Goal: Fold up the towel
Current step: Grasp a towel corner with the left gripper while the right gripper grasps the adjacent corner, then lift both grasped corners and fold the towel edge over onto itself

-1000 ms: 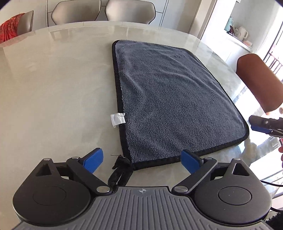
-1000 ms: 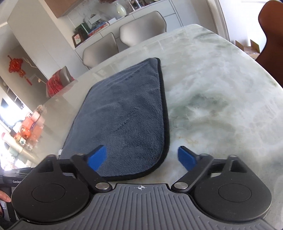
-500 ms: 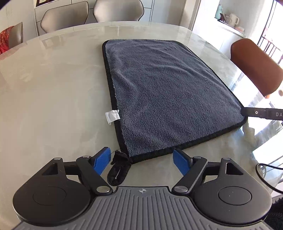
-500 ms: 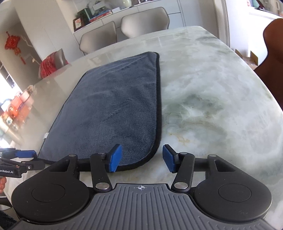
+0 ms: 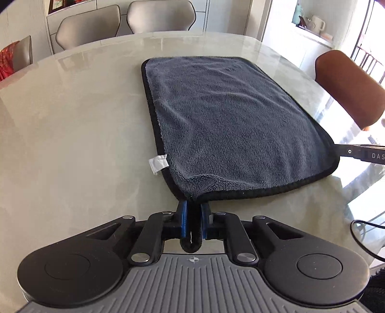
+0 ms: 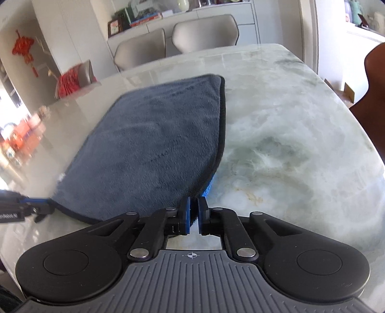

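A dark grey towel (image 5: 228,120) with black edging lies spread on the marble table (image 5: 72,144). My left gripper (image 5: 193,211) is shut on the towel's near left corner, with the black hanging loop between its blue pads; the cloth puckers there. A white label (image 5: 158,163) sticks out of the left edge. In the right wrist view the towel (image 6: 154,144) is lifted at its near right corner, and my right gripper (image 6: 194,207) is shut on that corner. The right gripper's tip (image 5: 356,152) shows at the towel's right edge; the left gripper (image 6: 21,207) shows at far left.
Two pale chairs (image 5: 125,21) stand at the table's far side and a brown chair (image 5: 349,86) at the right. A black cable (image 5: 365,238) loops near the right table edge. Bare marble (image 6: 288,144) lies right of the towel.
Both grippers went from open to shut on the towel's two near corners. The right corner has lifted off the table and the left corner now puckers.
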Motion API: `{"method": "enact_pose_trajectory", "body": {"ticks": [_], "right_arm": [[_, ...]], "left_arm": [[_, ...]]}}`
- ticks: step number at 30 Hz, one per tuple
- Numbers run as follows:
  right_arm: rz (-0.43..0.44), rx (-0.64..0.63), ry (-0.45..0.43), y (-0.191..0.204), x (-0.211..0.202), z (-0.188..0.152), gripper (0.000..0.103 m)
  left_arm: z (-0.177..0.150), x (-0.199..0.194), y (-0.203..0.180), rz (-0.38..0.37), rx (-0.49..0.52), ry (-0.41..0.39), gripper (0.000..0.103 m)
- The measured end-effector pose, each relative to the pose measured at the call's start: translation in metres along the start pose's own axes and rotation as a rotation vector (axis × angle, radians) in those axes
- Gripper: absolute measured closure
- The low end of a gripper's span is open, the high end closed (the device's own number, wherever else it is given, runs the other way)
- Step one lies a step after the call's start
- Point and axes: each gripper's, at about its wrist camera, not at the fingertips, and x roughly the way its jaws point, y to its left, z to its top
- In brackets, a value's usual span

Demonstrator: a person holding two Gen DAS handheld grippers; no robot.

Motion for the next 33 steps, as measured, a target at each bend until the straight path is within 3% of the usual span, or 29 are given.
{"method": "enact_pose_trajectory", "body": {"ticks": [13, 28, 31, 33], "right_arm": [[0.113, 0.156, -0.132, -0.024, -0.008, 0.048, 0.096], [0.127, 0.136, -0.155, -0.051, 0.076, 0.162, 0.095], [0.089, 0.045, -0.129, -0.046, 0.089, 0.175, 0.088], [0.123, -0.024, -0.064, -0.043, 0.101, 0.178, 0.072]], "left_arm": [[0.046, -0.005, 0.009, 0.001, -0.004, -0.109, 0.094], [0.163, 0.043, 0.037, 0.075, 0.046, -0.224, 0.094], [0.18, 0.059, 0.042, 0.073, 0.054, -0.203, 0.094], [0.184, 0.067, 0.044, 0.072, 0.057, -0.186, 0.094]]}}
